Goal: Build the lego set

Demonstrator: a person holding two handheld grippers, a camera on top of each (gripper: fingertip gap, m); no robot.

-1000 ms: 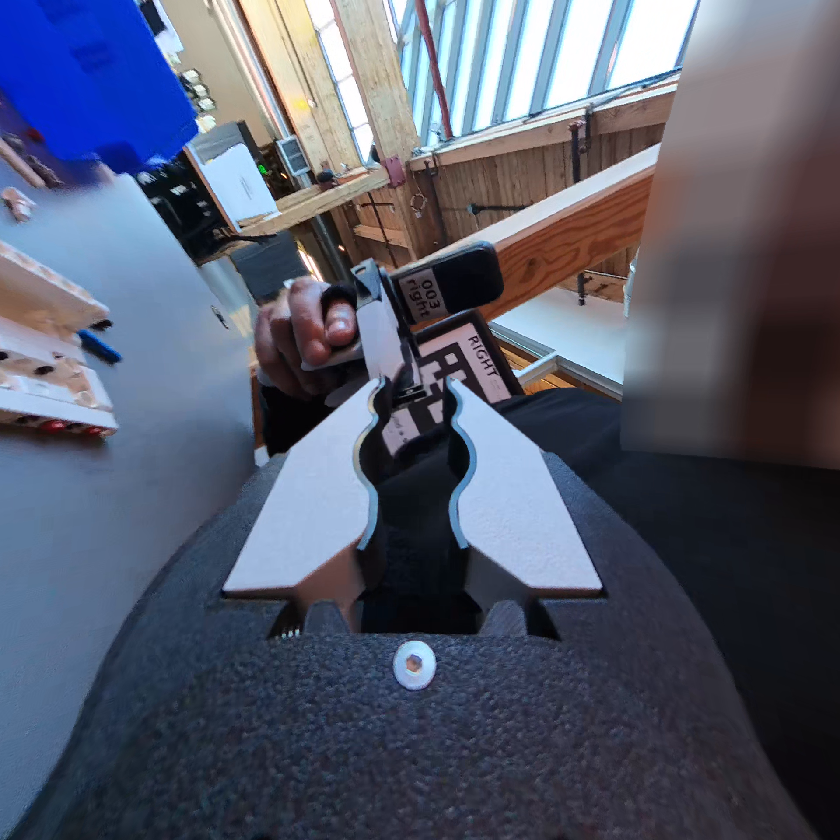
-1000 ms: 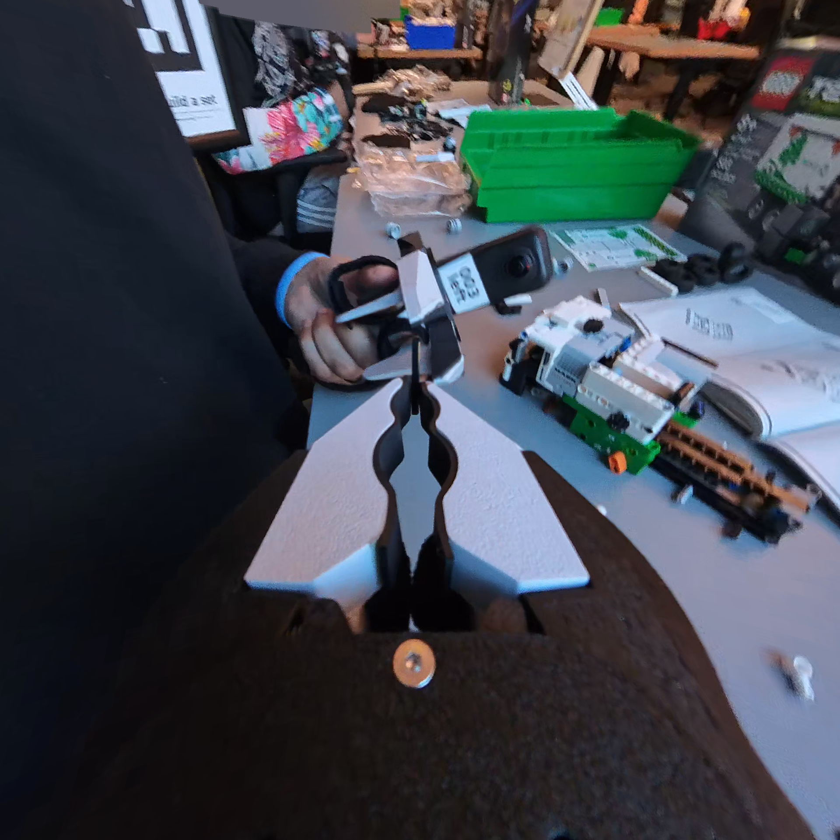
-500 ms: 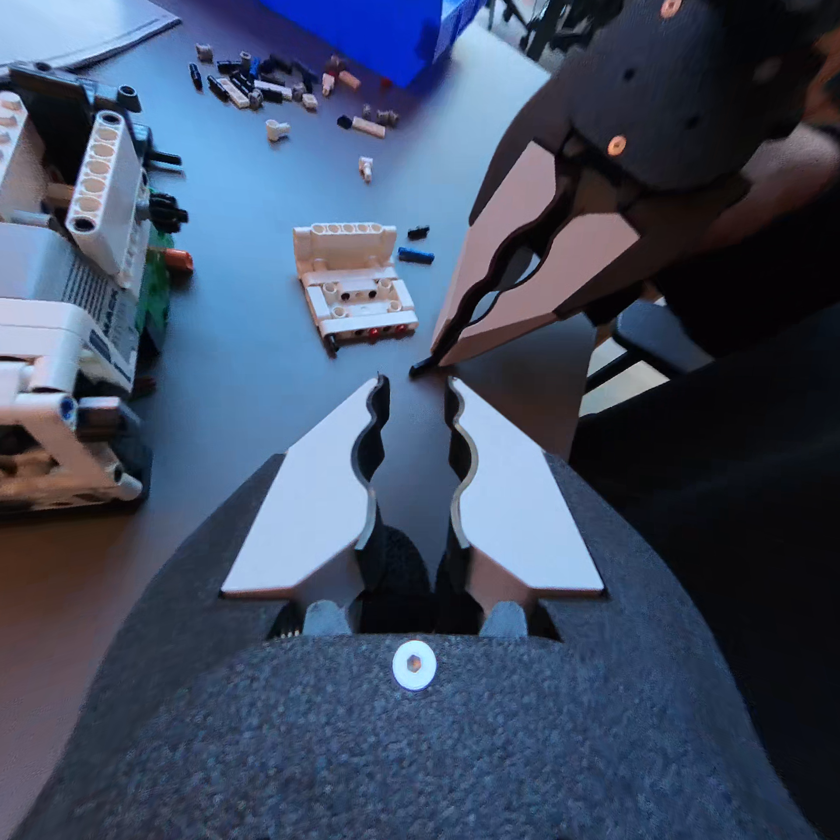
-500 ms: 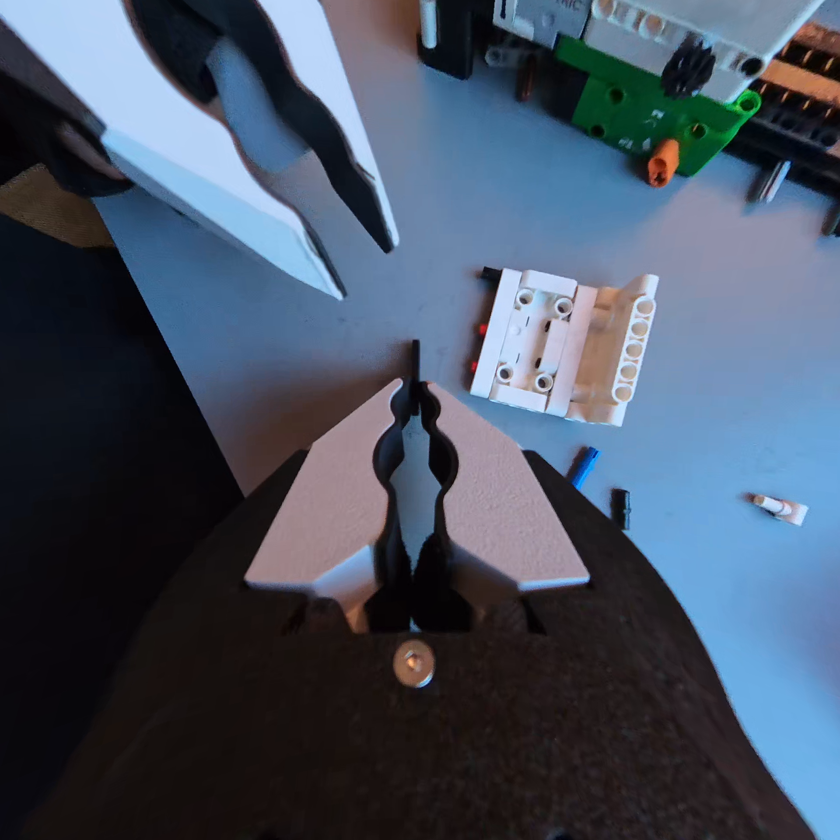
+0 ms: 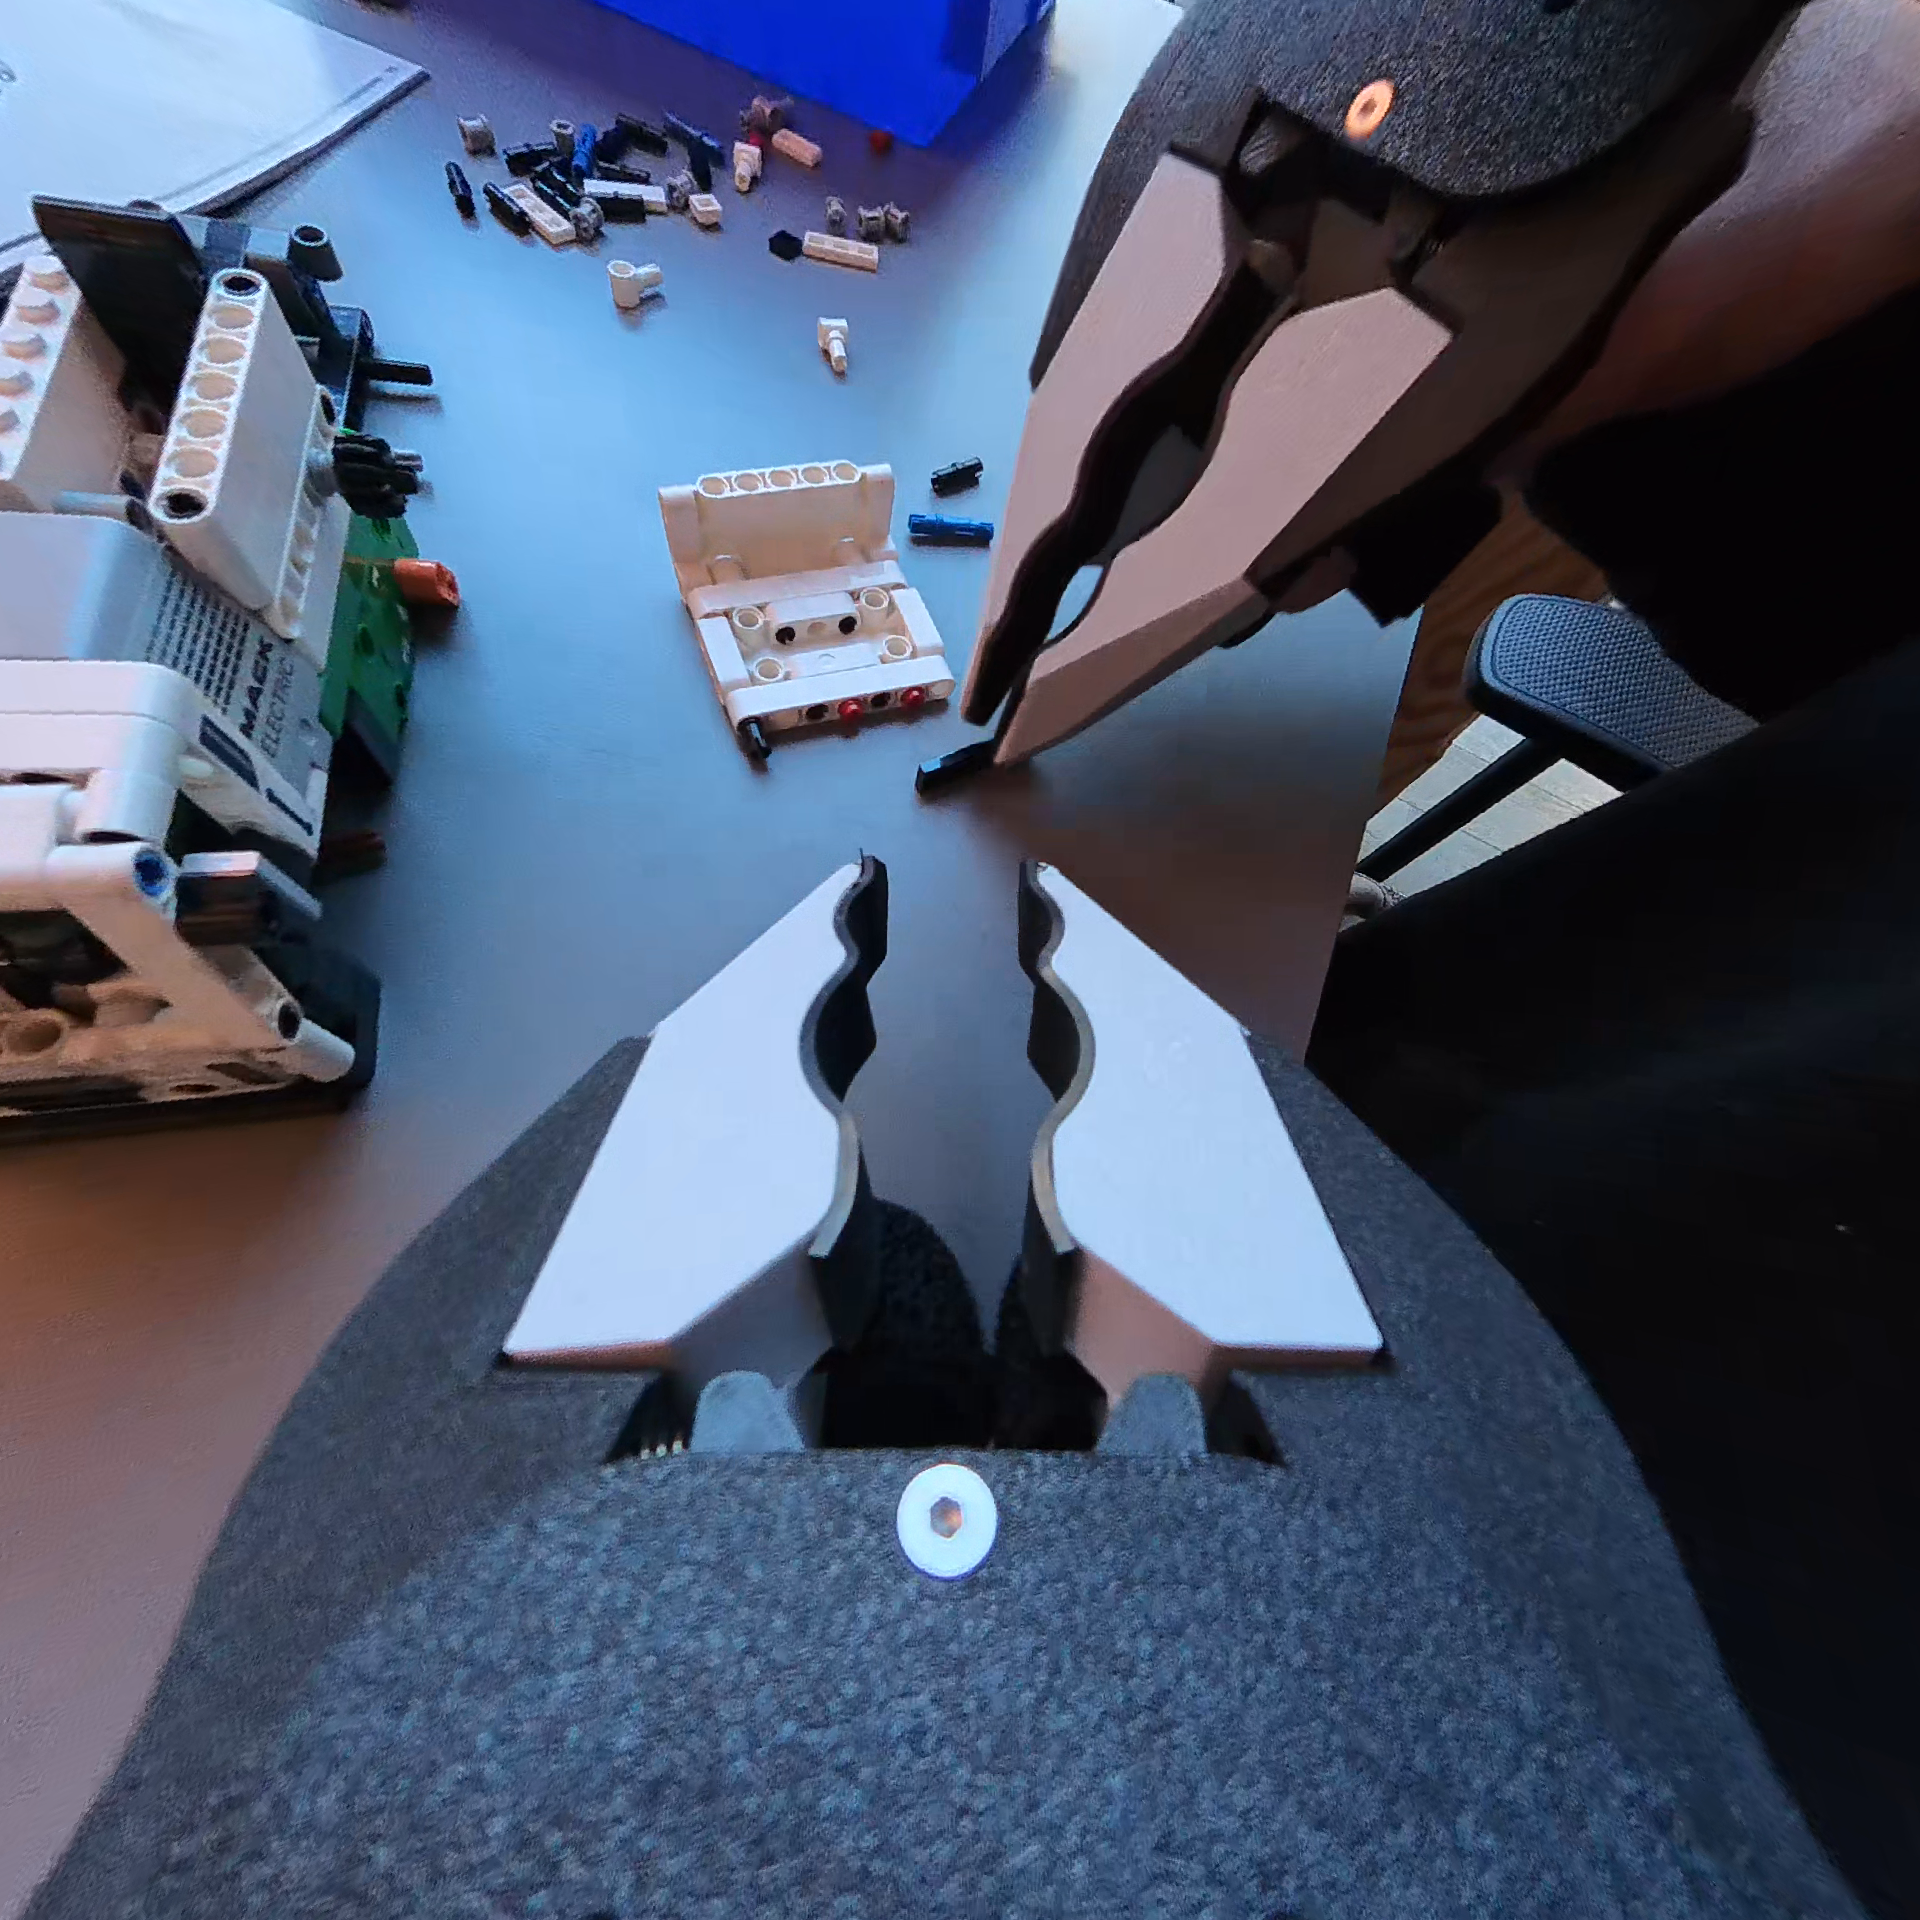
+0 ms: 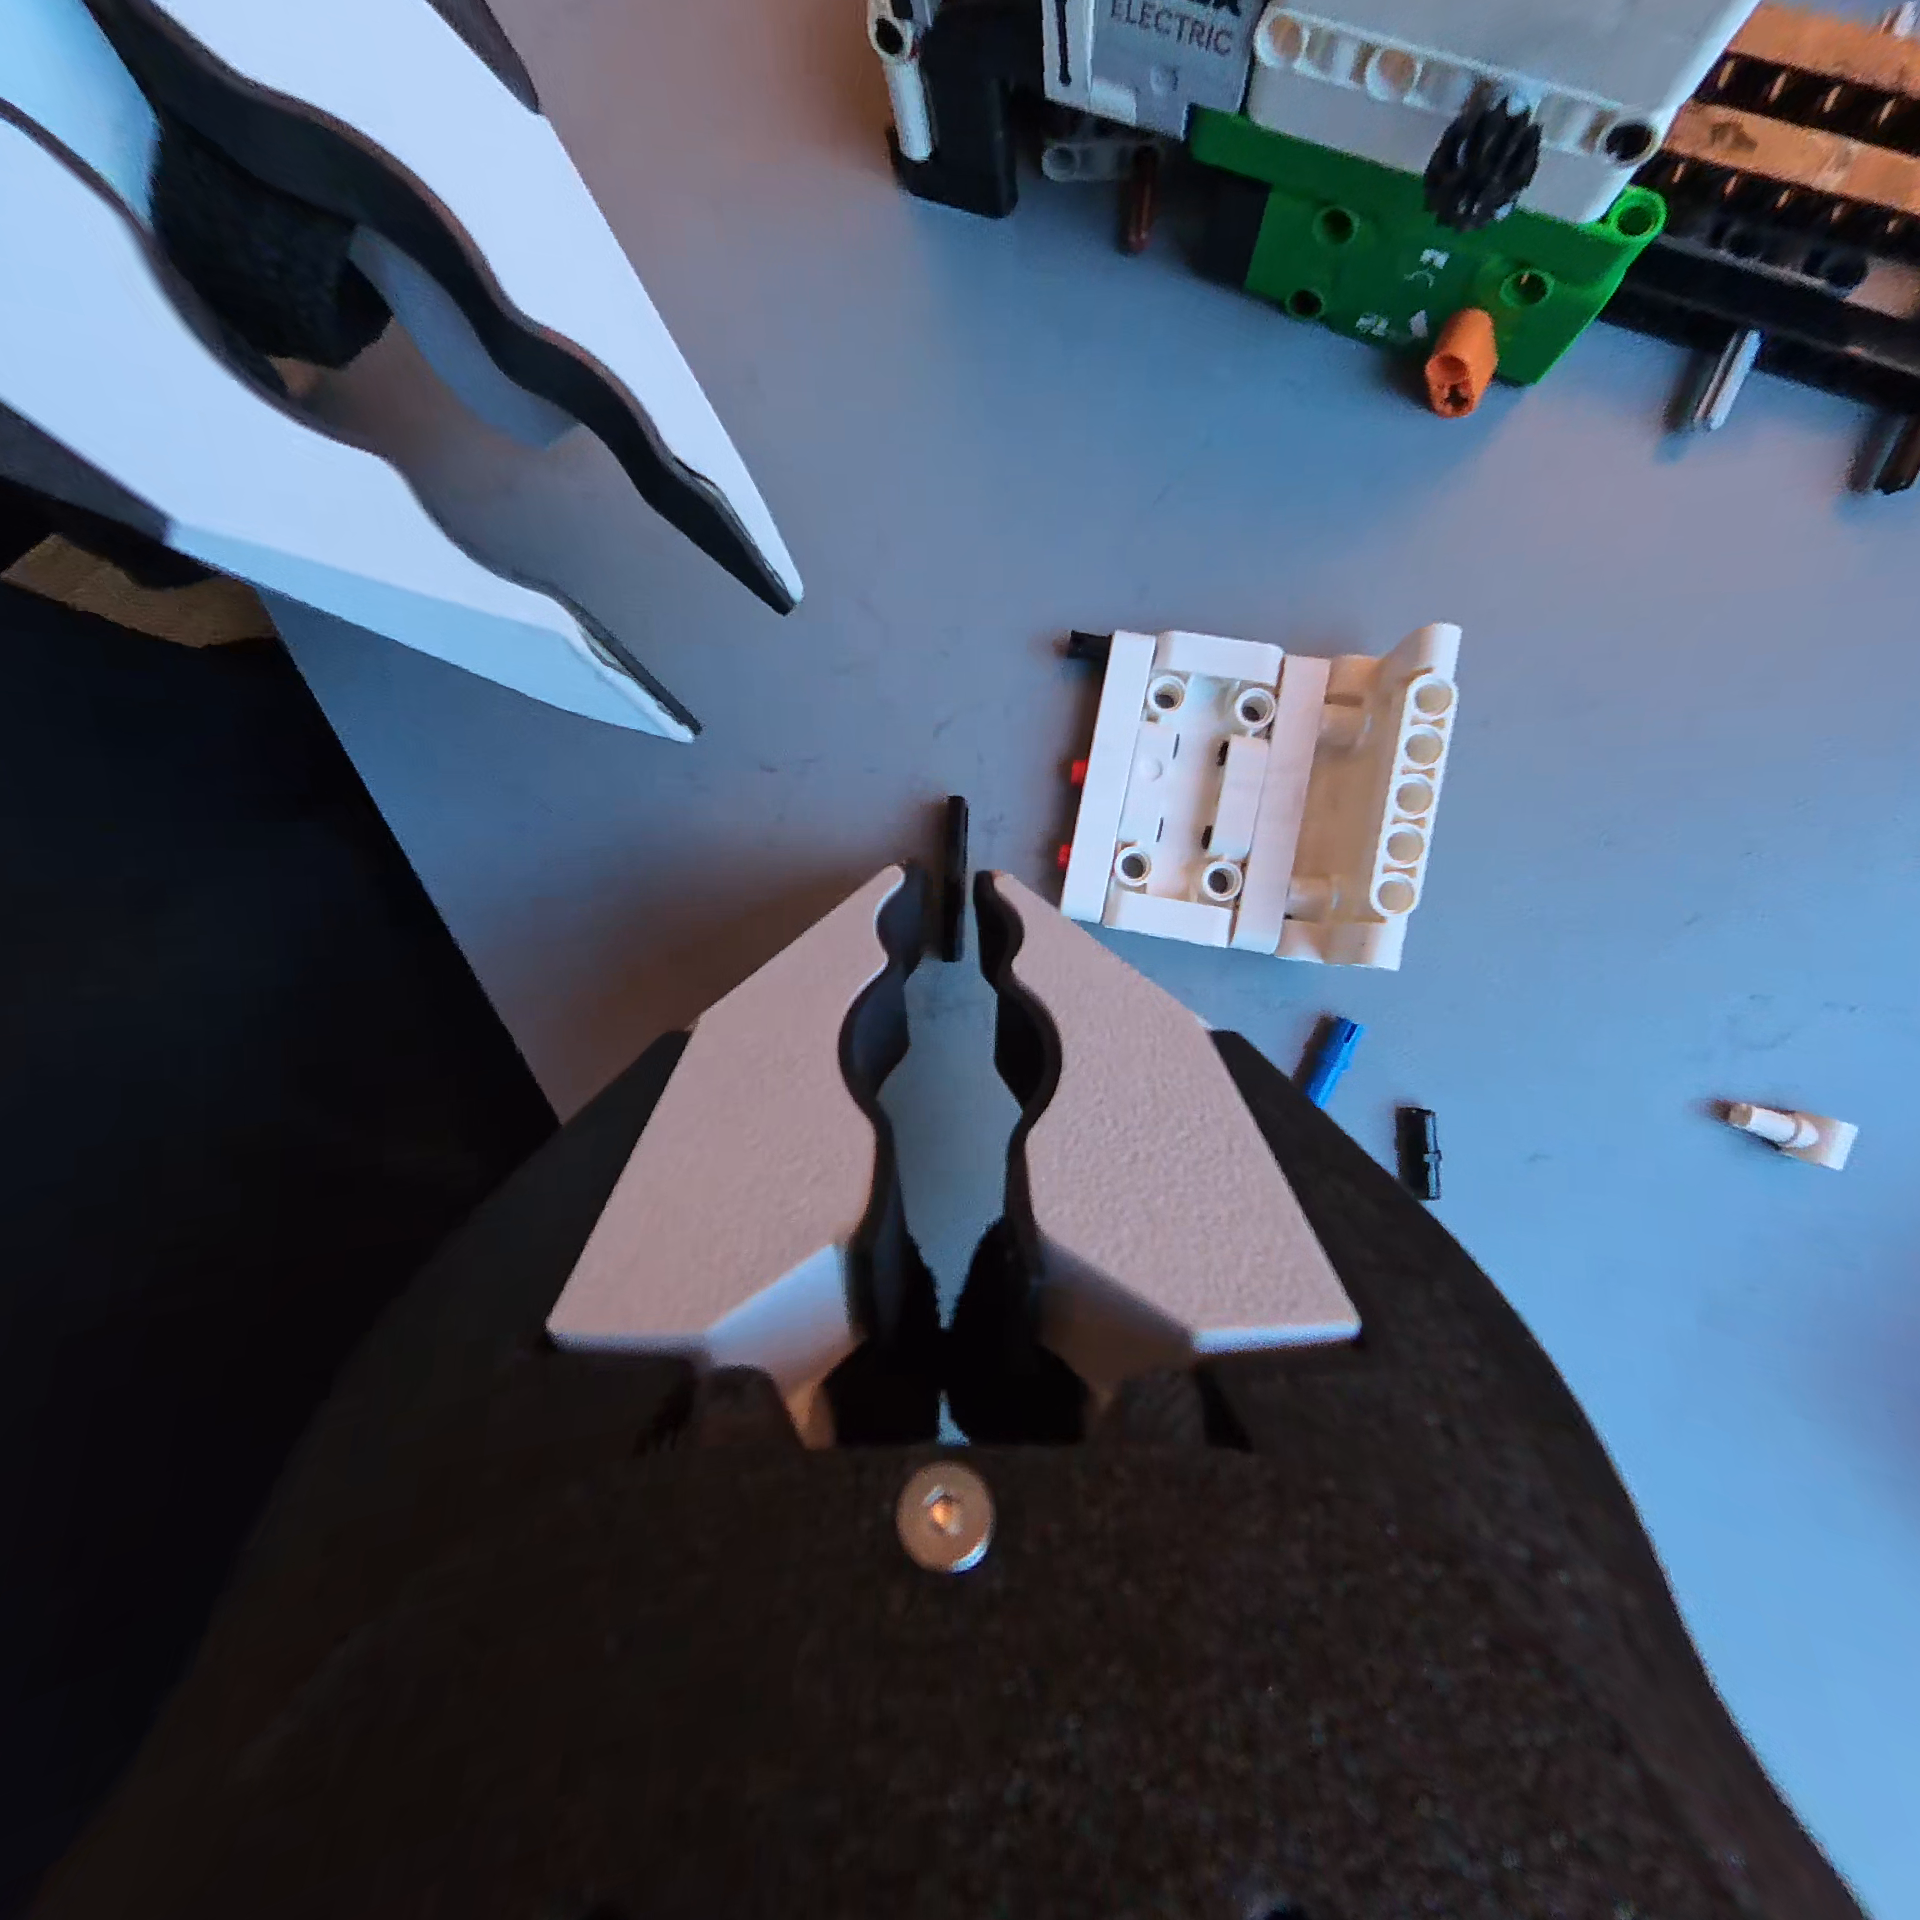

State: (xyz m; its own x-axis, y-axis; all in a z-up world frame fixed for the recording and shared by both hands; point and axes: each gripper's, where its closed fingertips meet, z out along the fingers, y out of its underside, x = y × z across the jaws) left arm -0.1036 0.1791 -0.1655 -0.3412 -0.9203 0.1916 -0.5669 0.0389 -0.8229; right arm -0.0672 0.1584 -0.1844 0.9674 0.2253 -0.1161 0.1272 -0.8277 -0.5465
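One thin black pin (image 6: 955,878) sits pinched in right gripper (image 6: 948,894) jaws; left gripper (image 5: 951,878) jaws gape.

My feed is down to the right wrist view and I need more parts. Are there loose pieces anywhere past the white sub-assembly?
Observer: Yes. The left wrist view shows a scatter of small loose pieces on the table beyond the white sub-assembly, in front of a blue bin.
Operator: How low is the black pin I hold?
Observer: The black pin sticks out below the right gripper. Its free end is at or just above the tabletop, and I cannot tell whether it touches.
Operator: Anything off the table edge?
Observer: A black chair armrest sits just beyond the edge, near the right gripper.
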